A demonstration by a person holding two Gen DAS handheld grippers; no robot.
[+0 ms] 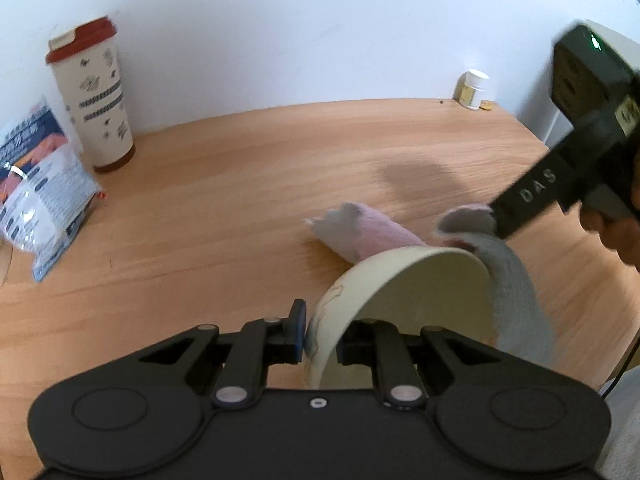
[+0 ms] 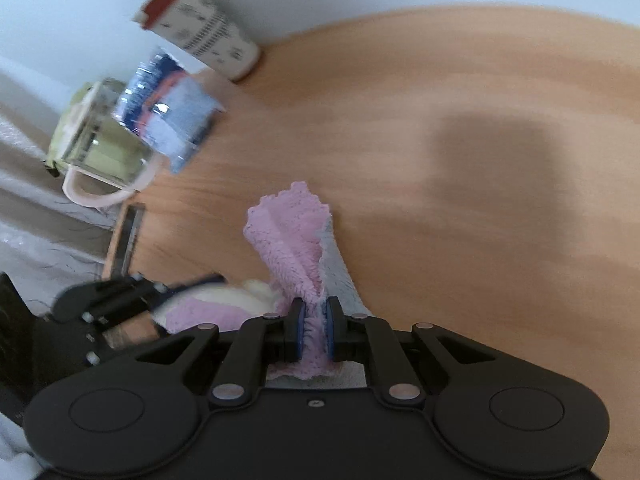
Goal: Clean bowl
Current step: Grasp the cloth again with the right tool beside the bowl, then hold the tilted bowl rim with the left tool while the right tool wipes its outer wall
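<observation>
Your left tool (image 1: 320,336) clamps the rim of the cream ceramic bowl (image 1: 416,292), tipped on edge above the wooden worktop (image 1: 240,208), its opening facing right. Your right tool (image 2: 314,334) is pinched on the pink-and-grey fluffy cloth (image 2: 292,240), draped over the bowl's far right rim, so wipe leftward into the hollow.
</observation>
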